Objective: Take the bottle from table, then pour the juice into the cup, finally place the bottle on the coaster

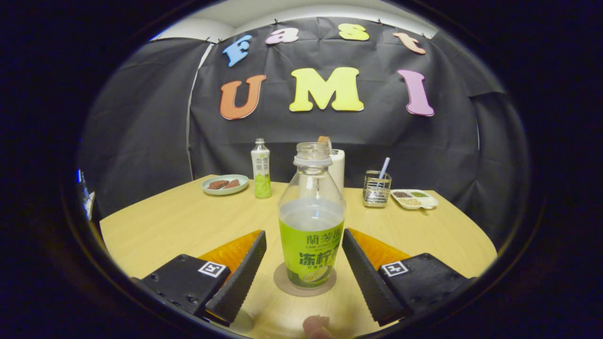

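An uncapped clear bottle (311, 221) with a green label and pale juice stands upright on a round brown coaster (282, 281) on the wooden table (179, 221). My gripper (304, 245) is open, its two black ribbed fingers (245, 270) on either side of the bottle's lower body, with small gaps between pads and label. A rim of something round and pale (242, 322) shows just under the left finger, too cut off to tell what it is.
Beyond the bottle stand a second capped green-label bottle (261, 168), a plate with brown pieces (225, 184), a white container (337, 167), a wire holder with a straw (377, 187) and a white divided dish (414, 198). A pinkish object (316, 326) lies near the table's front edge.
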The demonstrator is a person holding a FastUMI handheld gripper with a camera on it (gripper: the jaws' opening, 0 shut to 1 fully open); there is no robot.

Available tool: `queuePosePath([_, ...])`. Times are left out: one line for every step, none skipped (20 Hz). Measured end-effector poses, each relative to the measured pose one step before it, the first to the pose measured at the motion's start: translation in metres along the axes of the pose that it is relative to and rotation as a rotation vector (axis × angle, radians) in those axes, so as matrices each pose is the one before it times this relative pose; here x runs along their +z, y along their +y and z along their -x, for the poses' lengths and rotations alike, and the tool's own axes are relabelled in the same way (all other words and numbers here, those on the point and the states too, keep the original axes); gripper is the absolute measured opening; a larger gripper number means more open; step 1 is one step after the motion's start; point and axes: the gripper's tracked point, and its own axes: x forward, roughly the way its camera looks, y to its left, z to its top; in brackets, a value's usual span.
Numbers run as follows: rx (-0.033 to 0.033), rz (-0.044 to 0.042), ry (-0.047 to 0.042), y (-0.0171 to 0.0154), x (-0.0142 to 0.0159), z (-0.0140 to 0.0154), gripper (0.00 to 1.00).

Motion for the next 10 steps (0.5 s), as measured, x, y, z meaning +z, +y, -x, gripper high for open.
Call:
queuePosePath([-0.00606, -0.00098, -0.00471, -0.00077, 0.00099, 0.00275, 1.0])
queuePosePath([0.00121, -0.00331, -0.00561, 0.00011, 0.00212, 0.00516, 1.0])
queuePosePath([0.00275, -0.00763, -0.01094, 0.00135, 0.00313, 0.00669, 1.0])
queuePosePath([-0.00152, -0.0057, -0.01228, 0.00096, 0.00316, 0.00837, 1.0])
queuePosePath([-0.0035, -0.00671, -0.00671, -0.00053, 0.00303, 0.00845, 1.0])
queuePosePath([-0.0017, -0.01607, -0.00855, 0.00051, 0.00281, 0.01132, 1.0])
queuePosePath([-0.00735, -0.01345, -0.00841, 0.00039, 0.00316, 0.01247, 1.0])
queuePosePath([-0.01261, -0.00635, -0.00308, -0.00067, 0.00064, 0.01549, 1.0])
queuePosePath([-0.00664, -0.0027, -0.0067, 0.00128, 0.00179, 0.01743, 1.0])
queuePosePath([0.0025, 0.00524, -0.01151, 0.00446, 0.00244, 0.0186, 1.0])
